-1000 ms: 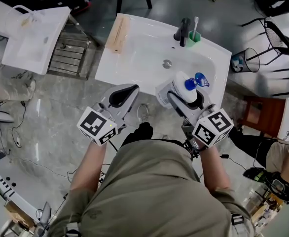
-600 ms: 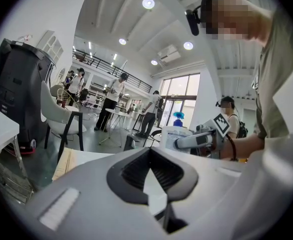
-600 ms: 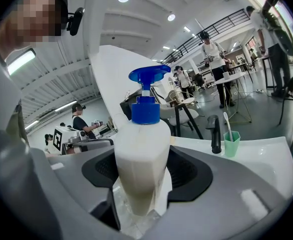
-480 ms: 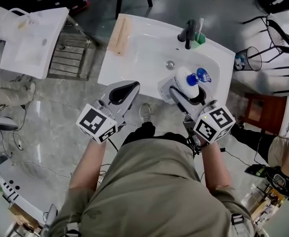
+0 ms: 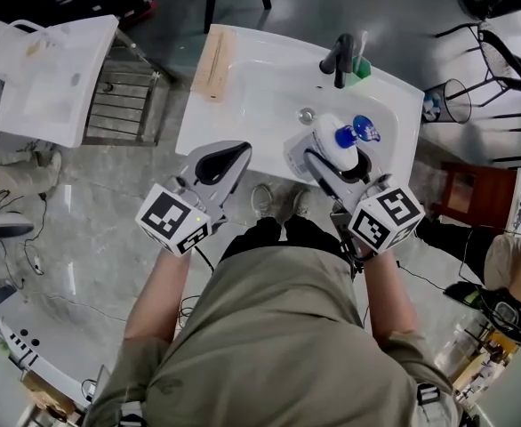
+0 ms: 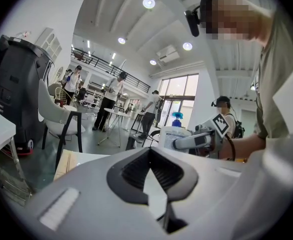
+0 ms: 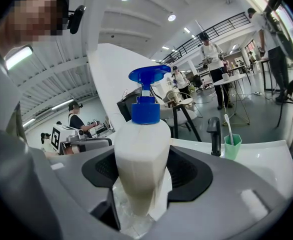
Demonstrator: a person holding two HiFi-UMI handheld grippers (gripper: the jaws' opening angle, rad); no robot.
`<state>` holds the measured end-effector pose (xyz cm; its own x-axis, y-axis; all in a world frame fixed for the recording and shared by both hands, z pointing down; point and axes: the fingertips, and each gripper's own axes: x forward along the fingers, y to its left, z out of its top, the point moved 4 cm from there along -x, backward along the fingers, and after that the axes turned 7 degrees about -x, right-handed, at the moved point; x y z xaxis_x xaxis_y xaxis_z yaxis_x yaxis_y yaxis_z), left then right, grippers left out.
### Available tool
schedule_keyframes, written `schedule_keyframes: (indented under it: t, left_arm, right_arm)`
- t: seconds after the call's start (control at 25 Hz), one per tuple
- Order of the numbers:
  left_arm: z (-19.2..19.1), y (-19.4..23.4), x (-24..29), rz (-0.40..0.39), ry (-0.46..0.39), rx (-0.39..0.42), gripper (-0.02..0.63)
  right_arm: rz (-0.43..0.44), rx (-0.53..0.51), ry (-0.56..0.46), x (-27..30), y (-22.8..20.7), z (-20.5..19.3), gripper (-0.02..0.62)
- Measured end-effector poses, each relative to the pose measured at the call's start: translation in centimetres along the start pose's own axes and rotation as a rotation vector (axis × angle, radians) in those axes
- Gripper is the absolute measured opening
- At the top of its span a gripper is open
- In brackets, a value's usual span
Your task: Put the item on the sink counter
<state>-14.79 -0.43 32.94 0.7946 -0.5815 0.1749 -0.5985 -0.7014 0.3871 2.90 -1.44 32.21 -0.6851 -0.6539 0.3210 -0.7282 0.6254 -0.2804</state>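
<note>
The right gripper (image 5: 318,160) is clamped on a white pump bottle (image 5: 330,140). In the right gripper view its two dark pads press the bottle's sides low on the body, and the blue pump head stands upright above them. From the head view the bottle is over the front right part of the sink (image 5: 243,105), just in front of the drain (image 5: 306,115) and close to the sink's near edge. I cannot tell whether its base touches the white surface.

The left gripper (image 5: 232,155) is closed and empty. In the left gripper view its tips meet and nothing sits between the pads. It hangs at the sink's front edge, left of the bottle and apart from it.

At the back of the sink a black tap (image 5: 339,52) stands behind the drain. Just to the right of the tap is a green cup (image 5: 359,68) with a toothbrush in it. A pale wooden board (image 5: 214,60) lies along the sink's left rim. A wire bin (image 5: 440,107) sits on the floor off the sink's right side, and a second white basin (image 5: 52,78) lies well off to its left.
</note>
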Motion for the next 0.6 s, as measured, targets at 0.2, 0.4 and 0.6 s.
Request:
schedule_keyframes:
  t: [0.2, 0.4, 0.6]
  left_arm:
    - [-0.2, 0.2, 0.2, -0.001, 0.007, -0.011, 0.006]
    - [-0.3, 0.8, 0.5, 0.005, 0.013, -0.019, 0.006]
    - [-0.6, 1.3, 0.7, 0.012, 0.022, -0.023, 0.006]
  right_arm:
    - [-0.009, -0.006, 0.006, 0.6, -0.6, 0.1, 0.279]
    - [0.0, -0.018, 0.016, 2.0, -1.2, -0.3, 0.279]
    - [0.007, -0.043, 0.02, 3.6, -1.6, -0.4, 0.279]
